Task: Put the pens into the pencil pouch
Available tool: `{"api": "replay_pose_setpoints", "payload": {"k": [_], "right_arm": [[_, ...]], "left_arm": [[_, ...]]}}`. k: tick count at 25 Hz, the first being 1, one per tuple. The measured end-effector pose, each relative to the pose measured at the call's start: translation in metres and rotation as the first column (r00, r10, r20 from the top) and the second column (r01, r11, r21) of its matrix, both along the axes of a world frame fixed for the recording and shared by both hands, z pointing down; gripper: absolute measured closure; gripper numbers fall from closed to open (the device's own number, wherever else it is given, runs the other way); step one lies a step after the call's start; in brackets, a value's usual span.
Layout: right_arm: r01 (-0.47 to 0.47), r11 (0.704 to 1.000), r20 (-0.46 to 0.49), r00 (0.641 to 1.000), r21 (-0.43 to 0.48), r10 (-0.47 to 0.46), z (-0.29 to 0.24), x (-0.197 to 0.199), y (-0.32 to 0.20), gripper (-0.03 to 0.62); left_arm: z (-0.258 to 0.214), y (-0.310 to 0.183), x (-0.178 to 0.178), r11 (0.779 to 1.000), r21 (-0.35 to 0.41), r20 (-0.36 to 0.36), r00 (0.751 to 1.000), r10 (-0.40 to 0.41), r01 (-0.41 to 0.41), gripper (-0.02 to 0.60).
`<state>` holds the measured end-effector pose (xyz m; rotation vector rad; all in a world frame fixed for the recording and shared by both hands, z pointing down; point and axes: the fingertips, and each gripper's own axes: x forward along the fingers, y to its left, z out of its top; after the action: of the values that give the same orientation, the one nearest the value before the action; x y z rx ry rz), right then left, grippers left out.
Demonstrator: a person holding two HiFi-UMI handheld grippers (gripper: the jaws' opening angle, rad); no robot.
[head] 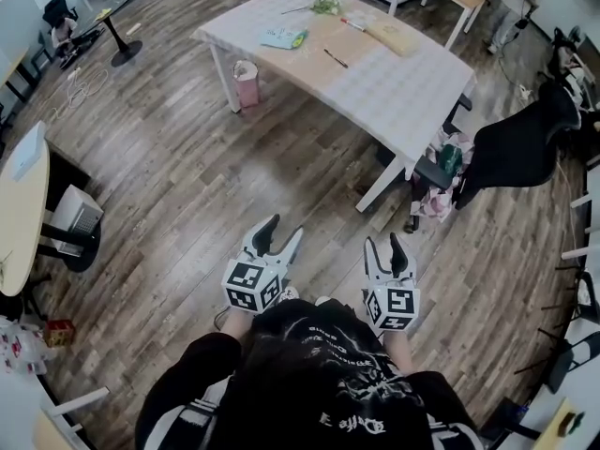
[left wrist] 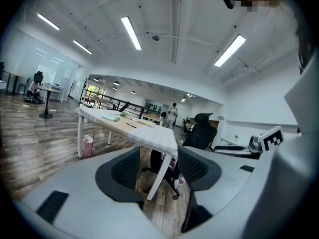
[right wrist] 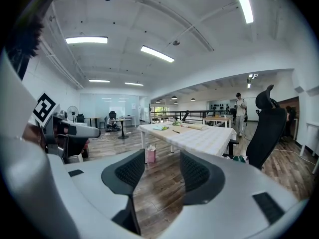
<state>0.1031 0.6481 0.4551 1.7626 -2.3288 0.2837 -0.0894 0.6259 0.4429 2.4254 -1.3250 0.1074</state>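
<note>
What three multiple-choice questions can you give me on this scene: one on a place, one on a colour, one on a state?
1. Where is the small pink bin relative to the long white-topped table?
A. On top of it
B. On the wooden floor beside one of its legs
C. Hanging from its edge

2. What colour is the office chair to the table's right in the head view?
A. Black
B. Red
C. White

3. How do the left gripper and the right gripper stand?
A. Both shut on pens
B. One shut on a pouch
C. Both open and empty

Answers:
1. B: the head view shows the bin standing on the floor next to a white leg.
2. A: its back and seat are black.
3. C: each gripper view shows its jaws apart, with only floor and room between them.
</note>
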Motion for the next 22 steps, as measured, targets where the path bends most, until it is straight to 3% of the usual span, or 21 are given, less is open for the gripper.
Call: {"api": "replay_pose_setpoints", "payload": {"k": [6,15,22], "right_arm": [[-0.008,1.0,0.007,1.0,0.006,0.008,0.002,-0.03,-0.016,0.373],[0.021,1.0,0.002,1.0,-0.013,-0.021,0.011,-0.049,-0.047,0.368],[0.064,0.998,0.006,0.998,-0.014,-0.064,0.022,-0.047,-0.112,0.368]], "left_arm": [[-0.003,-0.014,-0.012,0.998,0.013,0.008,0.998,0.065,-0.065,0.345],[0.011,-0.04,-0.028,0.999,-0.015,0.024,0.999,0.048,-0.047,0.344],[0.02,-0.091,-0.028,1.0,-0.019,0.026,1.0,-0.007,0.007,0.344]]}}
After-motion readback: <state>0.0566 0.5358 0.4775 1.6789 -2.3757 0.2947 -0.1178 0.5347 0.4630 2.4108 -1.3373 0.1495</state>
